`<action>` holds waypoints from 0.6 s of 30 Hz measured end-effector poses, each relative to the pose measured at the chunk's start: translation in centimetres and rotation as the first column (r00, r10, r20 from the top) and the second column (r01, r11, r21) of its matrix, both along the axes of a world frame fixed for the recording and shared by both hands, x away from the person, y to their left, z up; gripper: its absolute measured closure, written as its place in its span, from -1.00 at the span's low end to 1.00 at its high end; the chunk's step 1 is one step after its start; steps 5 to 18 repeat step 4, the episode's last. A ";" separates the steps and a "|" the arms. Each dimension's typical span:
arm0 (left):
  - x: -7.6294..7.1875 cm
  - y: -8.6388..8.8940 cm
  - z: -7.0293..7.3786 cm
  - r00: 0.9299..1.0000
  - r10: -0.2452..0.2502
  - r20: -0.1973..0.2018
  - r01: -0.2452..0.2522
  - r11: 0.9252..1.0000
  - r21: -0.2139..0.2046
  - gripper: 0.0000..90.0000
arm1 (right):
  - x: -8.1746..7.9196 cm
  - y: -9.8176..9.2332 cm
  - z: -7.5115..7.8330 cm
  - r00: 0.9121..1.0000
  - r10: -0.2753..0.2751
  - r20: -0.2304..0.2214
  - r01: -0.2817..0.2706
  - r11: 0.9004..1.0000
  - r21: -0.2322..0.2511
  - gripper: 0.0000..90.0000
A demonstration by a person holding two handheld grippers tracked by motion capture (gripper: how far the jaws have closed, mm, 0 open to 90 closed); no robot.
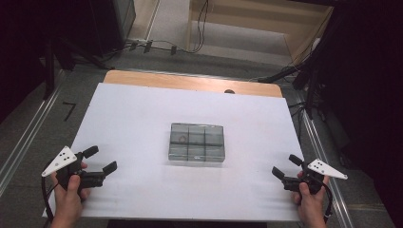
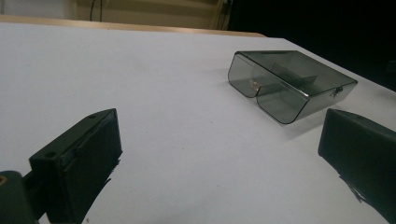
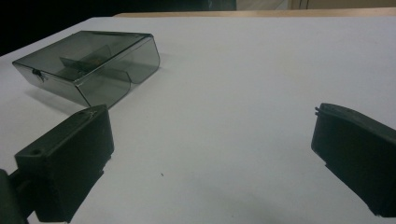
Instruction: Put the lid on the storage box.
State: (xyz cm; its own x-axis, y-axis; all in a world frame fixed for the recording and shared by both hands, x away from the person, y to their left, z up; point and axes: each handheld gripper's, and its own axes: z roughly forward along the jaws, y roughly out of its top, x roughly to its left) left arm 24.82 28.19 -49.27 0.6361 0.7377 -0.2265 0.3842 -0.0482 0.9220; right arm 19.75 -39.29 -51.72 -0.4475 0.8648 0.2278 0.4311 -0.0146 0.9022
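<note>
High view: a smoke-grey transparent compartment box [image 1: 196, 143] sits flat near the middle of the white worktop [image 1: 133, 114], lid closed, with inner dividers forming a grid of cells. A small reddish-brown item lies in the far-left cell; I cannot identify it. My left gripper [image 1: 100, 160] rests at the near-left corner of the worktop, held in my left hand [image 1: 70, 195], its jaws spread wide and holding nothing. My right gripper [image 1: 286, 166] sits at the near-right edge in my right hand [image 1: 310, 199], jaws likewise spread wide and empty. Both grippers are well apart from the box, which lies between them and farther from me. A bare wooden strip of the worktop shows beyond the white surface.

Left gripper view: my two black jaws rise at the lower left and lower right with a broad gap of white worktop [image 2: 163, 116] between them. The compartment box [image 2: 289, 84] stands ahead and to the right, well clear of both jaws. Its rounded front corners, a latch on the right-hand side and a small item inside are visible.

Right gripper view: my two black jaws again stand far apart, nothing between them but worktop [image 3: 233, 93]. The compartment box [image 3: 88, 65] lies ahead and to the left, apart from the jaws, its latch on the left-hand side.
</note>
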 end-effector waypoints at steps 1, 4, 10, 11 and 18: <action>0.0 0.0 0.0 1.000 -0.002 -0.002 0.002 1.000 0.006 -1.00 | 0.0 0.0 0.0 1.000 -0.001 0.000 0.001 1.000 0.000 -1.00; 0.0 -0.1 0.0 1.000 -0.007 -0.002 0.007 1.000 0.012 -1.00 | 0.0 0.1 0.0 1.000 -0.001 -0.001 0.001 1.000 0.000 -1.00; 0.0 -0.1 0.0 1.000 -0.007 -0.002 0.007 1.000 0.012 -1.00 | 0.0 0.1 0.0 1.000 -0.001 -0.001 0.001 1.000 0.000 -1.00; 0.0 -0.1 0.0 1.000 -0.007 -0.002 0.007 1.000 0.012 -1.00 | 0.0 0.1 0.0 1.000 -0.001 -0.001 0.001 1.000 0.000 -1.00; 0.0 -0.1 0.0 1.000 -0.007 -0.002 0.007 1.000 0.012 -1.00 | 0.0 0.1 0.0 1.000 -0.001 -0.001 0.001 1.000 0.000 -1.00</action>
